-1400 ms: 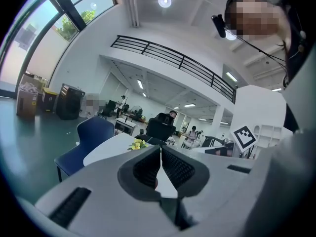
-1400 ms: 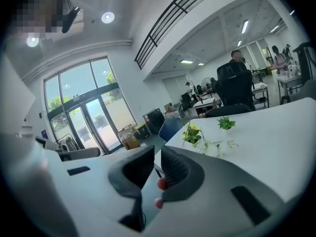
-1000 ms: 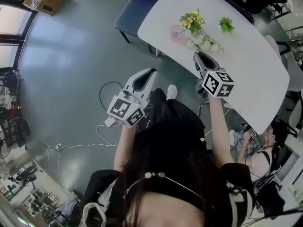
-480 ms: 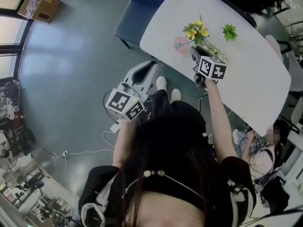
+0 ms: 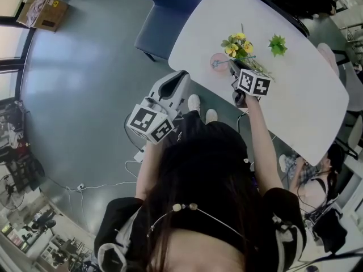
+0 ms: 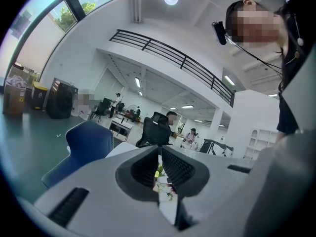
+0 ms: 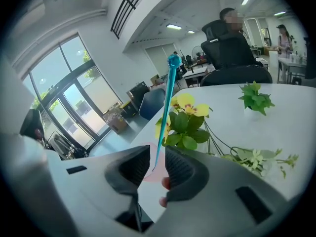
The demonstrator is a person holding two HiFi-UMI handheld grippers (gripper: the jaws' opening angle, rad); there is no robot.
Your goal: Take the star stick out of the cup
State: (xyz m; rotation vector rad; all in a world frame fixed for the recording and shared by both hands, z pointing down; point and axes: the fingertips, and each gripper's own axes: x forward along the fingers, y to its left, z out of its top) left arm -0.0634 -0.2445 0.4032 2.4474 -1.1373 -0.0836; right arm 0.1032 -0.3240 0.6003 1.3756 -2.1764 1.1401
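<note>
Brought the right gripper point(image 5: 231, 68) forward across the bench point(image 5: 306, 101), from just inside the near edge up to the pink cup point(image 5: 217, 62). Set its jaws, slightly apart, on either side of the star stick point(image 7: 165, 110), a second ago well ahead of them. Eased the left gripper point(image 5: 180, 78) a little nearer the bench edge. Stepped closer: two shoes point(image 5: 193, 101) now showing below the edge, only one before.

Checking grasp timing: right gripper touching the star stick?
Cannot tell. Right gripper view: star stick passes between open jaws of right gripper; neither contact nor gap plain.
</note>
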